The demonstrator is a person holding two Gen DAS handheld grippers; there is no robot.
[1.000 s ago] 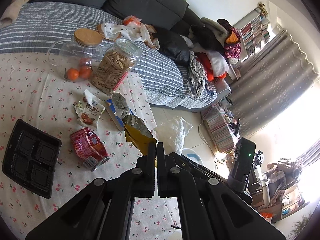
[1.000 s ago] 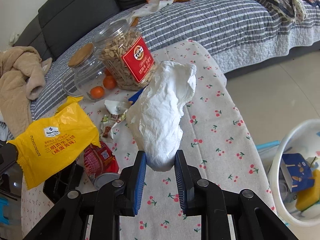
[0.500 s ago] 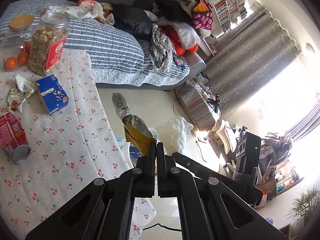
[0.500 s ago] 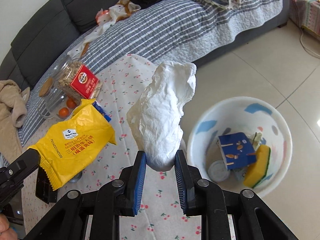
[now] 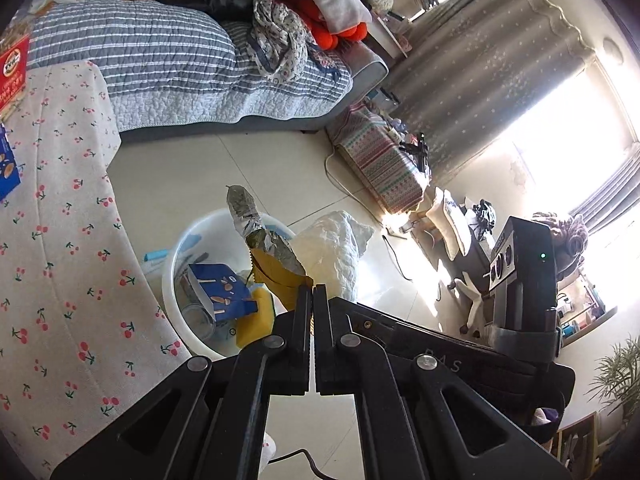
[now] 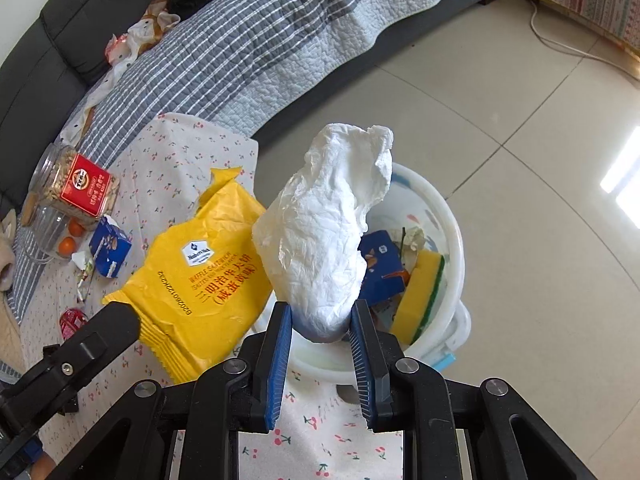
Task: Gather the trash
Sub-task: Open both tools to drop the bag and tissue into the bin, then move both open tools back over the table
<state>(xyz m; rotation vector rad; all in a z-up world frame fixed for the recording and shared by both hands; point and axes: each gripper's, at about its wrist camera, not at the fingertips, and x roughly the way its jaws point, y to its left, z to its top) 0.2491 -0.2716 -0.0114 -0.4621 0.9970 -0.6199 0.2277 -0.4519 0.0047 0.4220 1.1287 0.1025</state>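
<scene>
The left gripper (image 5: 311, 292) was pressed together on the bottom edge of the yellow snack bag (image 6: 196, 276), which stood up from the fingers with its foil lining showing at the torn top. The right gripper (image 6: 322, 320) pinched a crumpled white tissue (image 6: 324, 232) between its blue pads (image 6: 278, 344), holding it by the lower end only. Both pieces of trash hung near the white bin (image 6: 454, 264) that stood on the floor just beside the bench (image 5: 60, 240), the tissue over the bin's near rim and the bag more over the bench edge than over the opening.

The main risk was a miss. The bag was light and broad, and if released where it was, it would probably have dropped on the cherry-print cloth or slid off between bench and bin. The tissue was better placed, yet it too was light and loosely bunched; it could have caught on the pads or landed on the rim. The bin already held a blue carton (image 6: 380, 268) and a yellow sponge (image 6: 420, 292), so a large bag laid flat might have perched on top and tipped out. The two grippers were also close together, and from the left wrist view it was hard to judge their gap, so a bump between them seemed possible. More wrappers and a blue box (image 6: 110, 246) lay on the bench, not yet collected.
</scene>
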